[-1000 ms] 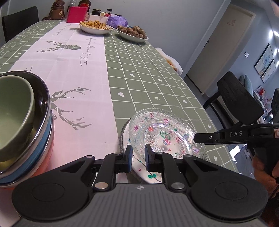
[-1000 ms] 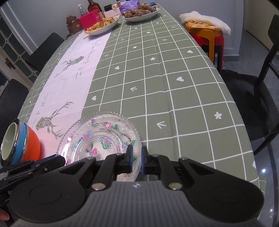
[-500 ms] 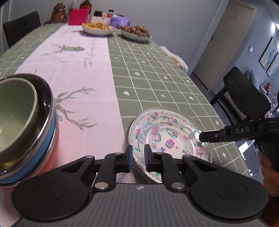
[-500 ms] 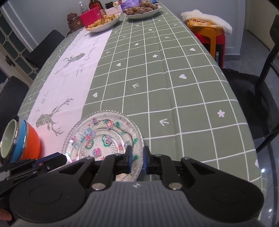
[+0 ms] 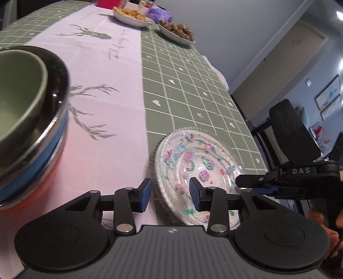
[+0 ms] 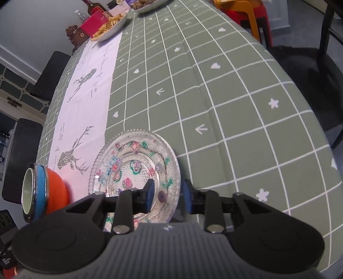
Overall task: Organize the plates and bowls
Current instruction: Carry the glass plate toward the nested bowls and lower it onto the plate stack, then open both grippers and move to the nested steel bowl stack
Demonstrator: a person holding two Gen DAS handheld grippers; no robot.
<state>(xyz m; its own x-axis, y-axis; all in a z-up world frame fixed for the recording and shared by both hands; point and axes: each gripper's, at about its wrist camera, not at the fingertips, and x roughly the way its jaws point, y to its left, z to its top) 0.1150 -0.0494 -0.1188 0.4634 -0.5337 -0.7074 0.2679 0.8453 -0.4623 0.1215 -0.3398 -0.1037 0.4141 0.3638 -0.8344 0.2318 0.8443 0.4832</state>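
Observation:
A clear glass plate with coloured flower beads lies on the green checked tablecloth, seemingly on top of another plate. My left gripper straddles its near left rim; the jaws are opening and the pads stand off the glass. My right gripper straddles the plate at its near right rim, jaws also opening, pads clear of it. From the left wrist view the right gripper reaches in from the right edge. A stack of bowls, green inside steel-rimmed blue and orange ones, stands to the left.
Two dishes of food, a pink box and bottles sit at the table's far end. A white deer-print runner runs down the middle. Black chairs and an orange stool stand past the table's right edge.
Both grippers held the glass plate tilted by its near rim. The plate has come down flat and both pairs of jaws have spread off it.

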